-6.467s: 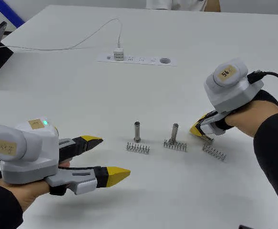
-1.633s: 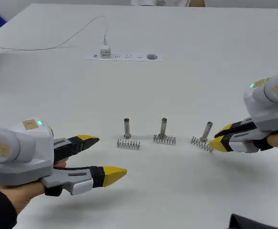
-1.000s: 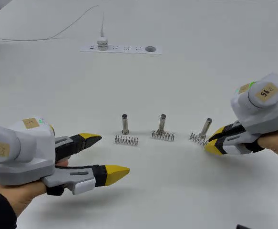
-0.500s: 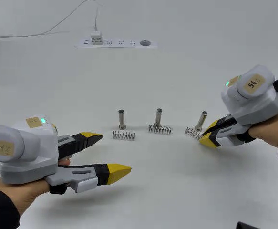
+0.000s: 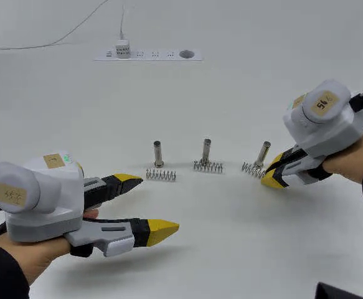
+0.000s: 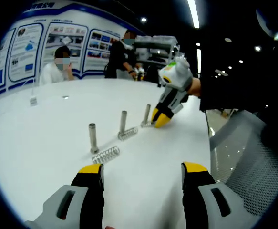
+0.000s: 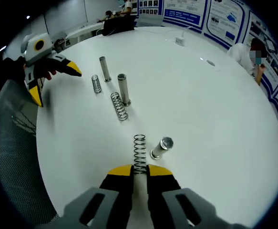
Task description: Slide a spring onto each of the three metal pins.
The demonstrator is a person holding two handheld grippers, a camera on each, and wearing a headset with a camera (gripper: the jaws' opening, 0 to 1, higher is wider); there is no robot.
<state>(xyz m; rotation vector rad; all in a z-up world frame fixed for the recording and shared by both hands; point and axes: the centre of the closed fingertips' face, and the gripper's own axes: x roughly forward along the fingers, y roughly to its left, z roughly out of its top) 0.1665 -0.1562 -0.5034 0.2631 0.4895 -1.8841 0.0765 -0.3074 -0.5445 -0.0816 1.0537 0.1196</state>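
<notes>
the right claw (image 7: 139, 170) is closed on one end of a spring (image 7: 139, 149) lying just beside a pin (image 7: 160, 148); the left claw (image 5: 156, 204) is held open over bare tabletop (image 5: 231, 112), well apart from them.

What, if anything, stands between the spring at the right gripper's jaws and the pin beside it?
Nothing visible does. The right gripper has its jaws around the near end of the right spring, which lies flat on the table. The right pin stands just beside it, with a strip of bare tabletop between them.
</notes>
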